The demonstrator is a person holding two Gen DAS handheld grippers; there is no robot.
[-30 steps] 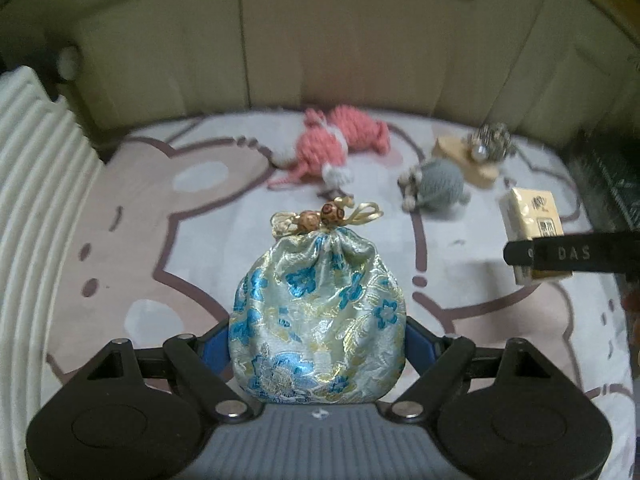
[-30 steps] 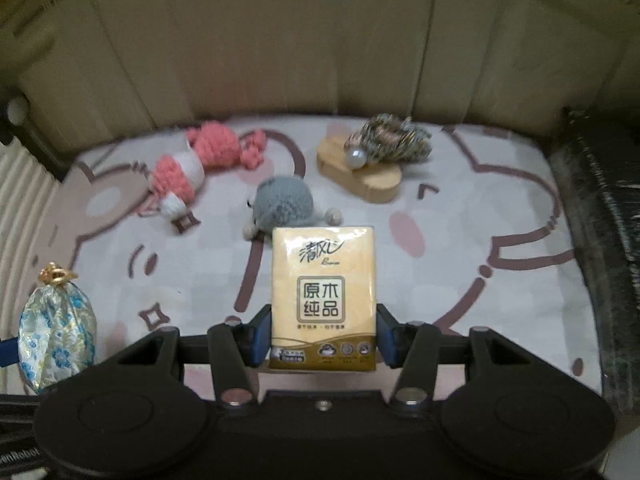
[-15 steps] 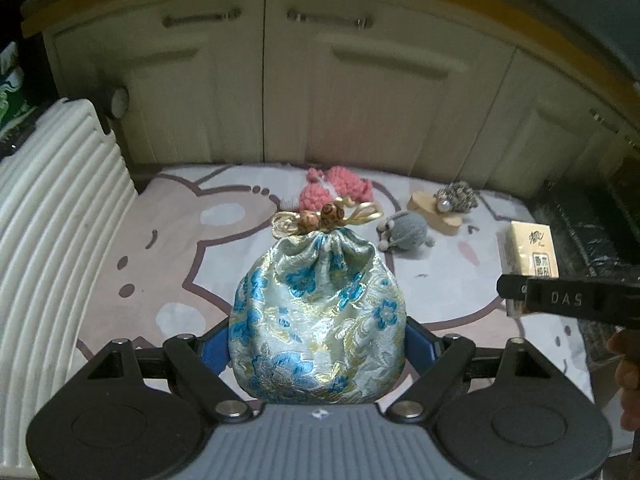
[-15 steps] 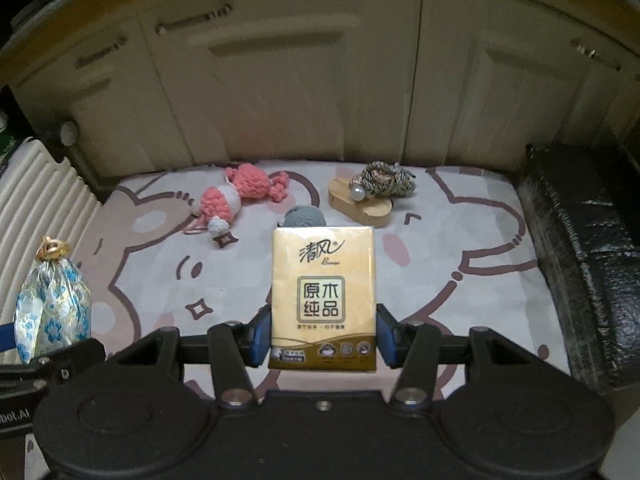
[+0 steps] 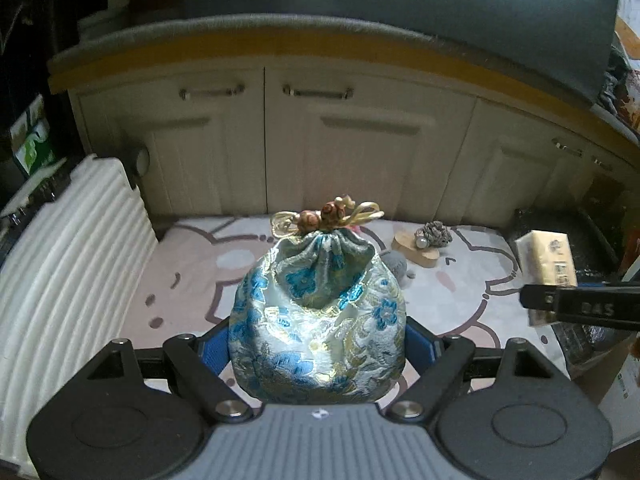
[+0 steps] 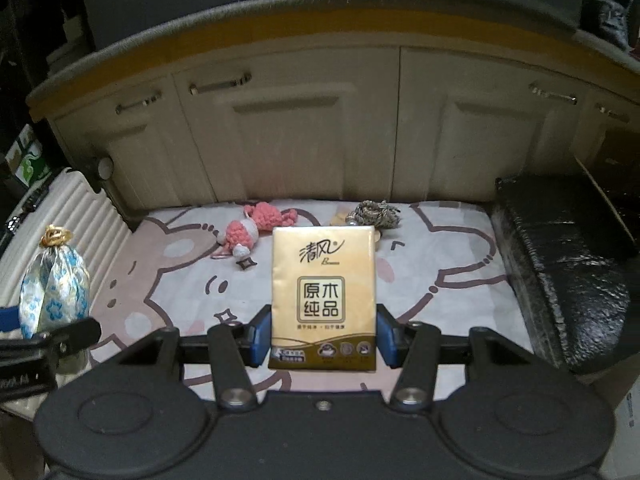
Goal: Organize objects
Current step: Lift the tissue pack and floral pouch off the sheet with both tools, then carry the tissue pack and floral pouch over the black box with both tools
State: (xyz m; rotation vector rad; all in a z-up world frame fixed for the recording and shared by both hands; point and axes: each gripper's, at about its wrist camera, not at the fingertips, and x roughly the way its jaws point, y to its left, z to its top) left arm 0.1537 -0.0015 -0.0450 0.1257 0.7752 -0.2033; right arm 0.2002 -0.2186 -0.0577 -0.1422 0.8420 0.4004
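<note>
Each gripper carries one thing above the bear-print mat [image 6: 440,248]: the left gripper [image 5: 318,344] is clamped on a bulging brocade pouch [image 5: 320,312] (two wooden beads on its drawstring), the right gripper [image 6: 324,338] on a flat, glossy tissue pack [image 6: 324,296]. Only the right view shows the pink crocheted toy [image 6: 248,228]; the left alone shows the wooden block [image 5: 416,252] under the scrunchie [image 5: 434,234].

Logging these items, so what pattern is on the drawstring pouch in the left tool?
Pale silvery brocade pouch with blue and gold flowers, clearest in the left wrist view.
</note>
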